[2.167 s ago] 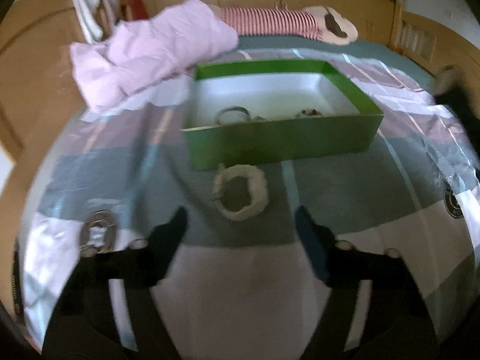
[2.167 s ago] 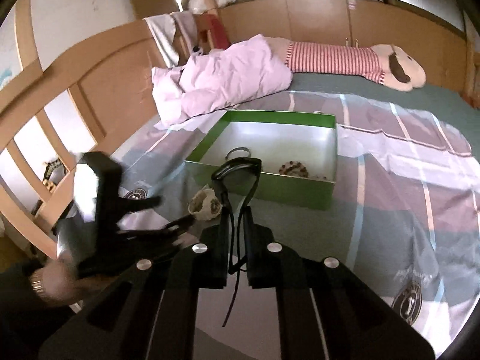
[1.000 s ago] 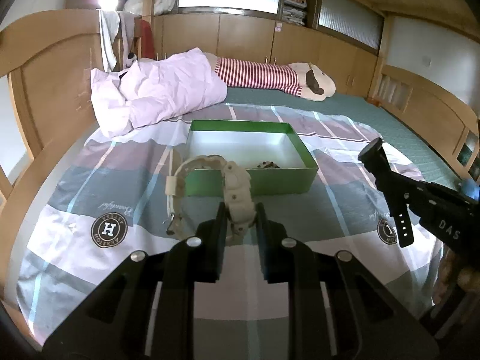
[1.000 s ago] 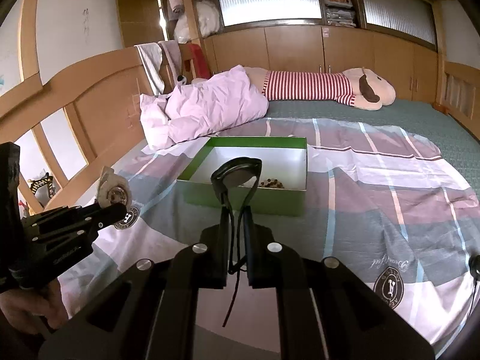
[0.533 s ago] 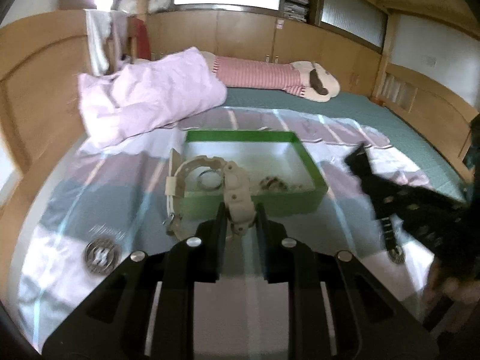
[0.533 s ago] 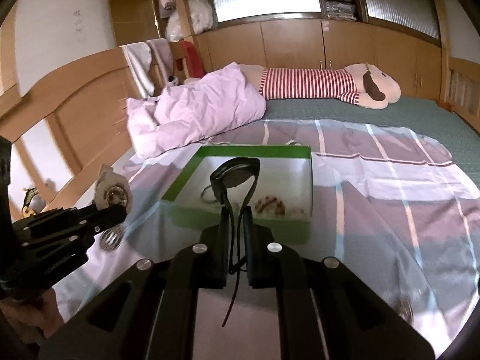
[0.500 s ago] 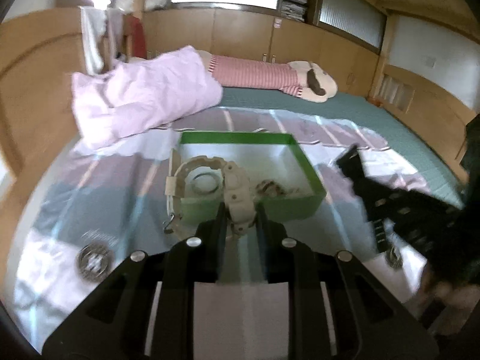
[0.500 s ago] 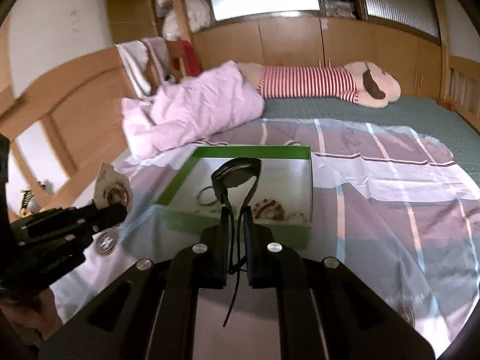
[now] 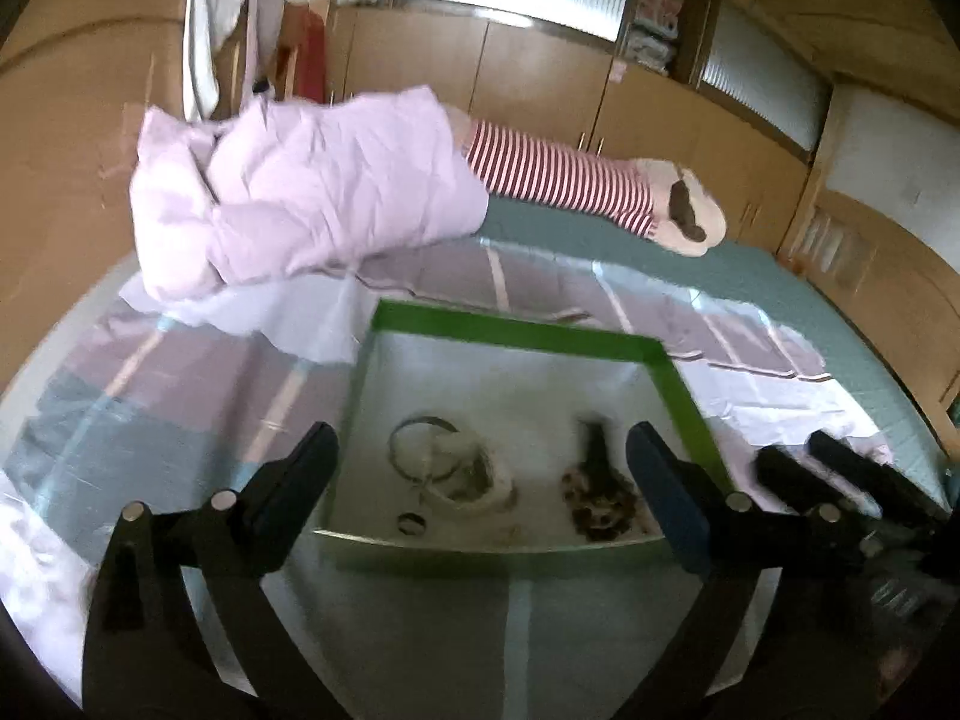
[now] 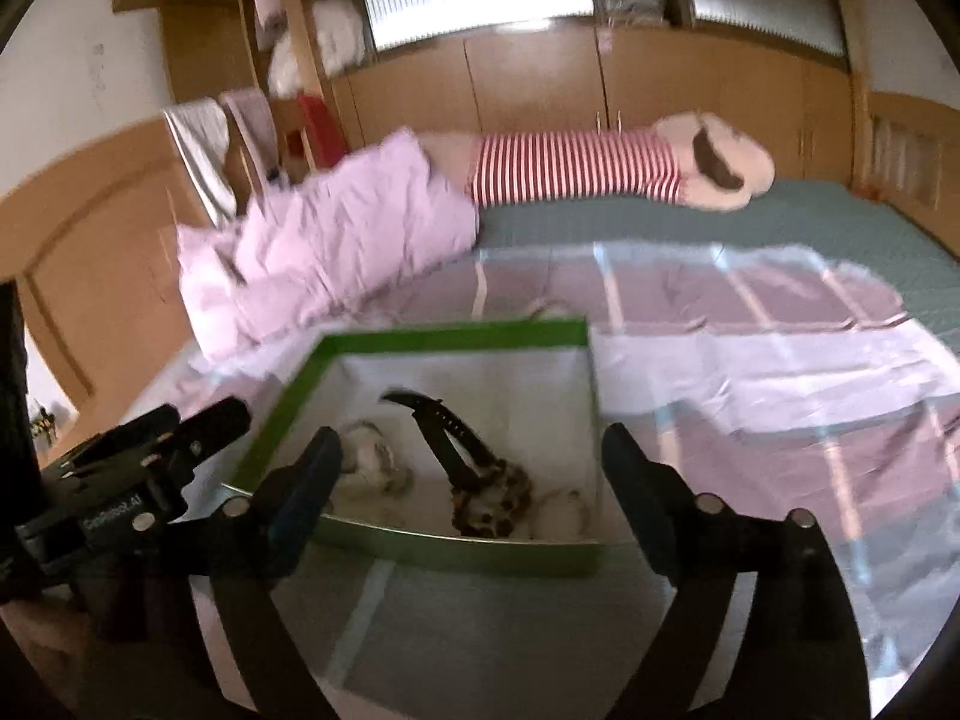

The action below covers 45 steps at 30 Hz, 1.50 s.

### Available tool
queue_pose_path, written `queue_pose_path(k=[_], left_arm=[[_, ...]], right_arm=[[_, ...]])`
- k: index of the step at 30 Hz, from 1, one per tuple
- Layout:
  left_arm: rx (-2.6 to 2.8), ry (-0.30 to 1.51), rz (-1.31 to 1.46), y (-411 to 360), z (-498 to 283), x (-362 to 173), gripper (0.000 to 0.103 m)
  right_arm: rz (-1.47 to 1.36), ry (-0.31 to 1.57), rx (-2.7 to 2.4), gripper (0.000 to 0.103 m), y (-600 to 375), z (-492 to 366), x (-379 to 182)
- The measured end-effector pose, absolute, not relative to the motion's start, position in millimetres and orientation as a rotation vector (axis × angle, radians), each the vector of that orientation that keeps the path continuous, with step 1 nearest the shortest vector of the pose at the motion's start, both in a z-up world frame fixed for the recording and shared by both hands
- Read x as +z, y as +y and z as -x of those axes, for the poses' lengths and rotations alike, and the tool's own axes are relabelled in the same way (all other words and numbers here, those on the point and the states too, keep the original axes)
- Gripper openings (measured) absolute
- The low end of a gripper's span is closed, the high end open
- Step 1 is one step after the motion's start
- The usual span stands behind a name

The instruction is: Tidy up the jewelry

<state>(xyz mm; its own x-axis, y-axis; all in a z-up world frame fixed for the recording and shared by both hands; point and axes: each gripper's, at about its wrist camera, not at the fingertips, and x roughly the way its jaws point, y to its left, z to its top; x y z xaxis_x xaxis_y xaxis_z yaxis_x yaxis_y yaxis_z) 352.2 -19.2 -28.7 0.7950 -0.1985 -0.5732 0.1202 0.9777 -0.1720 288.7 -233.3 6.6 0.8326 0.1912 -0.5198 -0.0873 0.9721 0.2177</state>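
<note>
In the green box (image 10: 420, 546): black watch (image 10: 447, 432).

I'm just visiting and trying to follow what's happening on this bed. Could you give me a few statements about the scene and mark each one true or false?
1. The green box sits on the bed. True.
2. The right gripper is clamped on the black watch. False: its jaws stand wide open, having just opened, and the watch lies inside the box.
3. The cream watch lies in the box. True.
4. The left gripper holds a ring. False: it is open and empty, its jaws just opened.
5. The striped plush toy is inside the box. False: it lies at the far end of the bed, partly under the pink quilt.
</note>
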Motion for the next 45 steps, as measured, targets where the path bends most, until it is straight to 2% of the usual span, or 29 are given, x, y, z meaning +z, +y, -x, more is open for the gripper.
queue_pose_path(k=[2,6,9,14,16,45], left_arm=[[-0.17,0.612,0.113,-13.1,-323.4,-2.2,0.098],[-0.188,0.549,0.061,-8.7,-251.3,31.6,0.099],[-0.169,0.563,0.021,-7.5,-203.2,32.3,0.099],[-0.154,0.602,-0.018,-9.0,-150.6,14.9,0.099],[-0.152,0.598,-0.014,-9.5,-133.5,11.2,0.099],[-0.131,0.667,-0.009,-14.9,-133.9,-5.5,0.099]], right_arm=[[-0.203,0.524,0.155,0.1,-236.8,-257.9,28.6],[-0.155,0.493,0.131,0.1,-231.1,-200.7,46.9],[-0.096,0.54,0.102,0.1,-221.9,-163.7,36.0],[-0.12,0.736,0.078,0.1,-217.3,-137.5,6.6],[-0.107,0.727,0.074,0.1,-213.5,-130.8,3.8],[-0.072,0.693,0.058,0.1,-204.5,-130.6,2.2]])
